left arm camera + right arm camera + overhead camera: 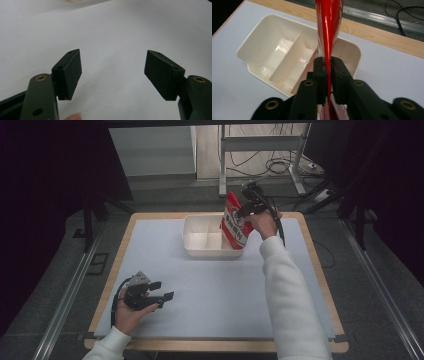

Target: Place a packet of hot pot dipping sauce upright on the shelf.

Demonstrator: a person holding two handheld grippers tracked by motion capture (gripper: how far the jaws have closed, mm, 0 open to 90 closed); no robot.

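The right gripper [248, 200] is held up over the far right part of the desk [210, 285], its jaws clamped on a red bag [236, 222]. In the right gripper view the jaws press flat against both sides of the bag [329, 30], which shows edge-on as a thin red strip between them (glossy, with a bright streak of light down it). The bag hangs tilted, its top edge pinched in the gripper and its lower end down at the right end of a white tray [192, 237]. It has white print on its face, too small to read.

The tray stands on the far middle of the desk, just left of the right hand [264, 222]. A wall divides it into compartments [287, 60], and the bag sits over the right one; whether its lower end touches the tray floor cannot be told.

The left gripper [161, 295] is well apart from all this, low at the near left of the desk, held in the left hand [127, 312]. Its jaws stand wide apart with nothing between them, and in the left gripper view [112, 72] they point across bare desk cover (a fingertip [73, 116] peeks in at the bottom edge).
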